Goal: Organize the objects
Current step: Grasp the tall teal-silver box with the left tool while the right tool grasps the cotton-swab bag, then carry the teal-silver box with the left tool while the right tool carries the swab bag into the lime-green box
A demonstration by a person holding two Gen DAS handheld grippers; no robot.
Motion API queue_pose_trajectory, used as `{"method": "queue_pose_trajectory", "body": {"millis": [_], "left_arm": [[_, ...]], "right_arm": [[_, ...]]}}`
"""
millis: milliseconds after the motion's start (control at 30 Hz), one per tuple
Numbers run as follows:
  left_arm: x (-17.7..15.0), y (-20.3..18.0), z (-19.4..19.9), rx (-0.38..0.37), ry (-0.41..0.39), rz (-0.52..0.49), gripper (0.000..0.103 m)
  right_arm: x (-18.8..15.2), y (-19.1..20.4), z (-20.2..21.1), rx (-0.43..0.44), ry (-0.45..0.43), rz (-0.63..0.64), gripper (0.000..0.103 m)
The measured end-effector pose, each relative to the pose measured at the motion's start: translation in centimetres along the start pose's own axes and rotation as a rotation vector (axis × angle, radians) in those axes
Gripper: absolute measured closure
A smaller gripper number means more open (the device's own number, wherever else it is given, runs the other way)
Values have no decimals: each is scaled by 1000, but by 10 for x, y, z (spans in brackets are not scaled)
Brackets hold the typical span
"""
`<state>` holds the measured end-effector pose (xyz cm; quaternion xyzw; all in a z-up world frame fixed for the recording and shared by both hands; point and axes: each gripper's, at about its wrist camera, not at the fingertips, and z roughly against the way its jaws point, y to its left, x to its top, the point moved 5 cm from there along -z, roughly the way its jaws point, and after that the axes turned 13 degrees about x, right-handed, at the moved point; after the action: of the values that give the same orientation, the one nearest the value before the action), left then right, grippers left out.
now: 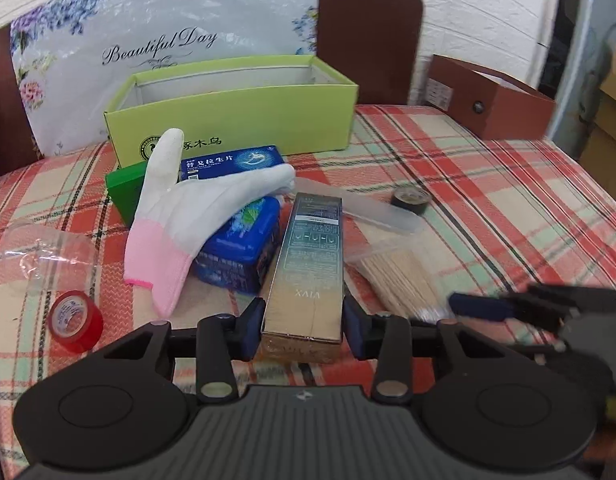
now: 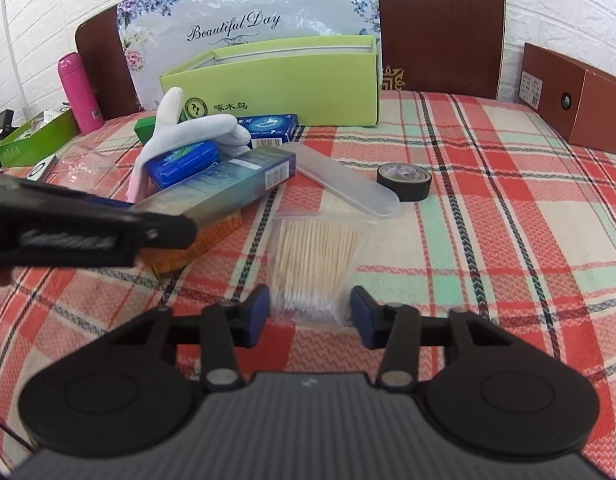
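A long metallic box marked VIVX lies on the plaid cloth, and my left gripper is shut on its near end, a blue pad against each side. In the right wrist view that box rests tilted over an orange box. A clear bag of cotton swabs lies right of it, with my right gripper shut on its near end. An open lime-green box stands at the back.
A white glove with a pink cuff drapes over a blue tin and a blue carton. Also here are a clear oblong case, black tape, red tape, a clear cup, a brown box and a pink bottle.
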<state>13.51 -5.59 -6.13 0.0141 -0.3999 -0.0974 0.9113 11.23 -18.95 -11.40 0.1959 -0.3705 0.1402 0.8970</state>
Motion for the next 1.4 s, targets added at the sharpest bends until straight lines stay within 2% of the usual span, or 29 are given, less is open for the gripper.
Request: {"method": "queue_pose_trajectory", "body": {"millis": [67, 133, 233, 267, 300, 367, 433, 467, 667, 733, 767, 833, 1000, 1067, 1167, 1267, 1400], "left_arm": [[-13, 3, 14, -20, 12, -1, 60], [-27, 8, 27, -36, 26, 5, 60], [-49, 18, 44, -24, 39, 24, 59], [-53, 21, 45, -16, 47, 27, 59], [-55, 24, 44, -1, 44, 25, 52], [-53, 29, 38, 44, 46, 14, 43], [-48, 31, 29, 52, 47, 18, 38], [-45, 30, 25, 44, 53, 27, 33], [-49, 21, 8, 75, 91, 11, 33], [-50, 20, 9, 40, 97, 31, 47], [-50, 19, 9, 19, 106, 48, 59], [-48, 18, 8, 8, 109, 60, 58], [-47, 16, 4, 36, 102, 54, 56], [-47, 17, 1, 24, 111, 70, 58], [-47, 20, 1, 13, 112, 95, 59], [-46, 23, 6, 11, 108, 108, 60], [-42, 30, 25, -17, 77, 107, 62]], "right_arm": [[-4, -2, 4, 0, 8, 10, 74], [-10, -3, 10, 13, 31, 21, 79], [-17, -2, 21, 20, 52, 42, 79], [-19, -1, 24, 26, 59, 52, 77], [-20, 0, 26, 29, 60, 57, 76], [-18, 2, 27, 29, 45, 58, 53], [-14, 4, 26, 19, 23, 59, 44], [-12, 4, 24, 9, 17, 59, 43], [-2, 0, 6, -23, 4, 27, 43], [2, -3, -2, -33, 2, 16, 43], [4, -4, -5, -33, 2, 11, 44], [7, -5, -13, -30, 12, 5, 48], [5, -4, -20, -48, 9, 31, 55], [4, -4, -20, -47, 0, 42, 67], [4, -5, -16, -34, -11, 35, 77], [4, -3, -10, -16, -19, 32, 79], [11, 5, 9, 77, -48, 16, 79]]}}
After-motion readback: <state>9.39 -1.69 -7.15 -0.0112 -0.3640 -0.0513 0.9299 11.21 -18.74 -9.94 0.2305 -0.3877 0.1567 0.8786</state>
